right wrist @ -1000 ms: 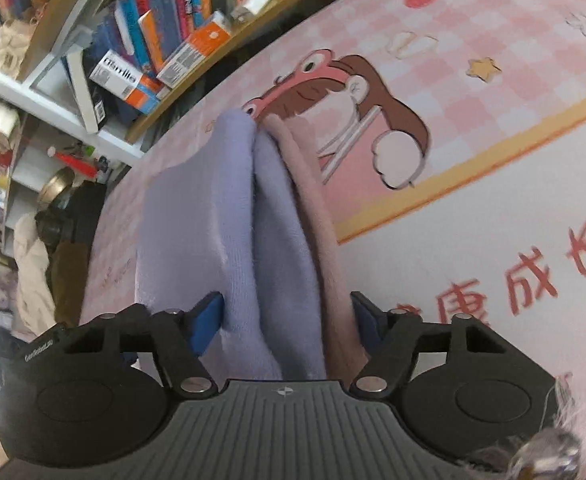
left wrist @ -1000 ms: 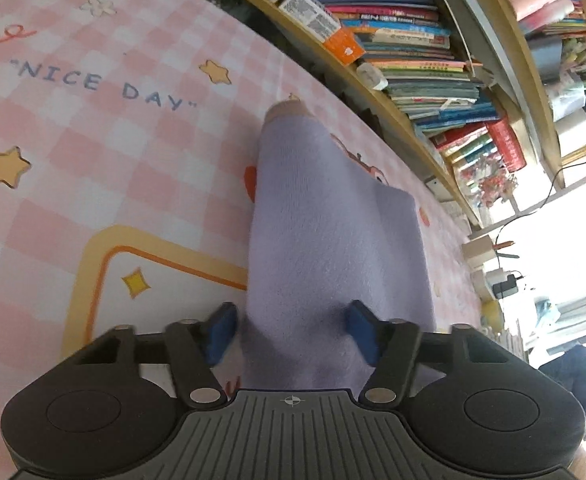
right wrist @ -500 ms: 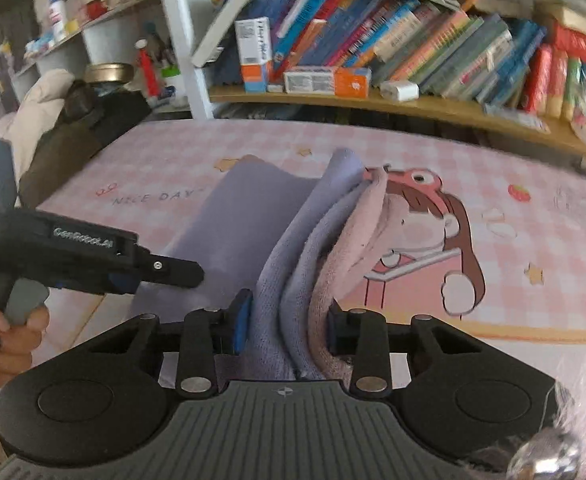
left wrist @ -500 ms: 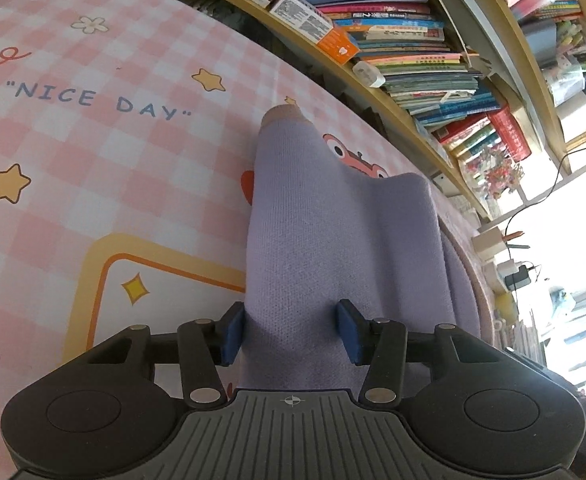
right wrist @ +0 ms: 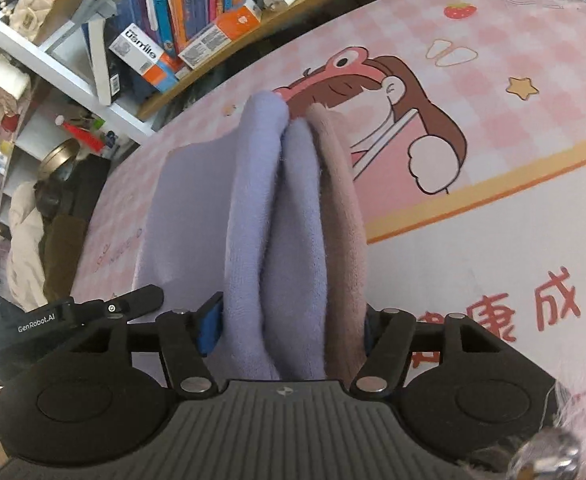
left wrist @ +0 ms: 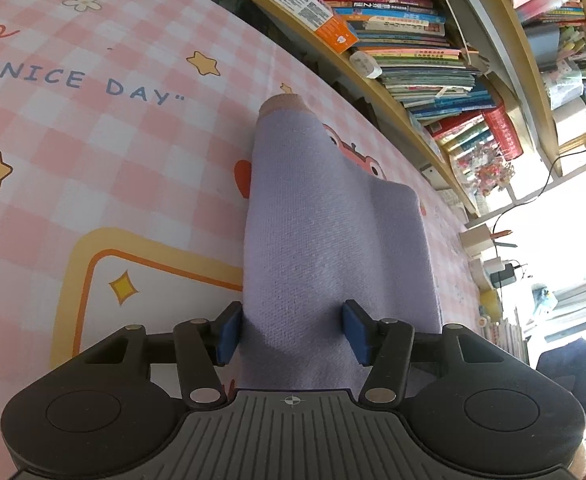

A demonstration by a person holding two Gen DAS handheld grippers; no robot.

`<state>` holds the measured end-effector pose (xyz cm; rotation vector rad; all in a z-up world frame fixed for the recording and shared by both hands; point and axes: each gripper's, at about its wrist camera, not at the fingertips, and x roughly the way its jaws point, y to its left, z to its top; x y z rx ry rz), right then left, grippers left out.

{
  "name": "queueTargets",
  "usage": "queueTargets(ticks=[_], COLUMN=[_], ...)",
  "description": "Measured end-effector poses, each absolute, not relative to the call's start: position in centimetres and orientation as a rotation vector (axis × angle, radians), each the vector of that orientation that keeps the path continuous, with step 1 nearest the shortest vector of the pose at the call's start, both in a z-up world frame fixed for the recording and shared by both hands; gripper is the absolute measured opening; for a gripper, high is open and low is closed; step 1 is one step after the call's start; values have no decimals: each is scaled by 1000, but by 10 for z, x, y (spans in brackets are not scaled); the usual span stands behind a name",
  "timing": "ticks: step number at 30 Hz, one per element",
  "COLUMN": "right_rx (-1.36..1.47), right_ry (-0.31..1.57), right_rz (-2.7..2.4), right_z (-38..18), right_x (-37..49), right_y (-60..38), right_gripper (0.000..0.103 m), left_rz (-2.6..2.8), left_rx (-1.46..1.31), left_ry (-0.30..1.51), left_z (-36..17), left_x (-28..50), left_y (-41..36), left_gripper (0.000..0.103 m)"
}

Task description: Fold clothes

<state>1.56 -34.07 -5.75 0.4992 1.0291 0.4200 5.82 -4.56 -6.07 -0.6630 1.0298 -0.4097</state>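
garment: lilac knit cloth (left wrist: pixel 333 240) with a fleecy dusty-pink layer (right wrist: pixel 343 216), bunched into 3 soft ridges, lying on the mat
mat: smooth pink-checked play mat (left wrist: pixel 93 152), cartoon print toward 12 o'clock
left claw (left wrist: pixel 293 332): jaws opening, blue pads flanking the lilac fold
right claw (right wrist: pixel 289 326): jaws opening, thick folds filling the gap
bookshelf (left wrist: pixel 413 40): books stacked at 1 o'clock

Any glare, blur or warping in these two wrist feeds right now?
Left wrist: window area at right is blown out white; bookshelf bows with fisheye; lavender garment sharp. Right wrist: evenly lit, sharp in the middle, shelves curved, bottom-right corner blurred.
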Motion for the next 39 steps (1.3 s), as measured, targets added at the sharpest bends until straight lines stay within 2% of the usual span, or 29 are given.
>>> queueTargets(ticks=[3, 8, 12, 19, 39], right_rx=[499, 368, 260, 261, 283], right_ry=[1047, 1001, 907, 828, 783], right_rz=[448, 488, 525, 567, 631], right_z=[-60, -45, -23, -2, 10], right_x=[20, 18, 9, -4, -22], right_y=[-340, -329, -324, -346, -390], right_gripper=[41, 34, 33, 33, 33], left_rz=[-378, -314, -297, -283, -229], left_rx=[-655, -565, -484, -489, -485], left_ry=[1021, 981, 903, 835, 796], left_z=[-57, -38, -10, 16, 40], left_x=[56, 44, 33, 13, -21], left_y=[-51, -69, -85, -100, -136], left_gripper=[52, 39, 38, 38, 38])
